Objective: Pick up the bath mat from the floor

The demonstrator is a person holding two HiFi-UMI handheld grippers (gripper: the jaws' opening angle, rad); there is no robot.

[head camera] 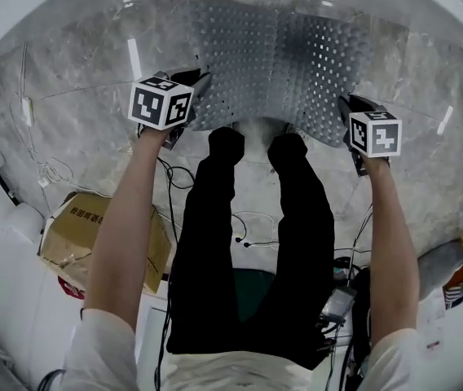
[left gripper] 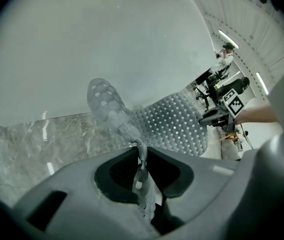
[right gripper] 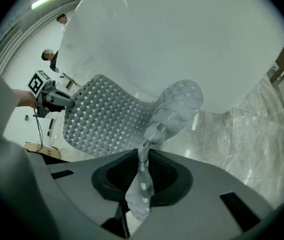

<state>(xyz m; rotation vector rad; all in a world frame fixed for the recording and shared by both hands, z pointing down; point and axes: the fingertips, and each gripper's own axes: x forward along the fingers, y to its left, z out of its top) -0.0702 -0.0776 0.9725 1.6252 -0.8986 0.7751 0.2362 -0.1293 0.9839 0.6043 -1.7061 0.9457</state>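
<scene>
— Two grippers: what has each got?
— The left gripper [left gripper: 141,159] is clamped on one edge of the perforated bath mat [head camera: 280,63], and the right gripper [right gripper: 143,159] pinches the opposite edge.
— And where's the mat?
— Strung between them, raised over the marble floor [head camera: 77,96], sagging in the middle, before the white curved wall [left gripper: 107,34].
</scene>
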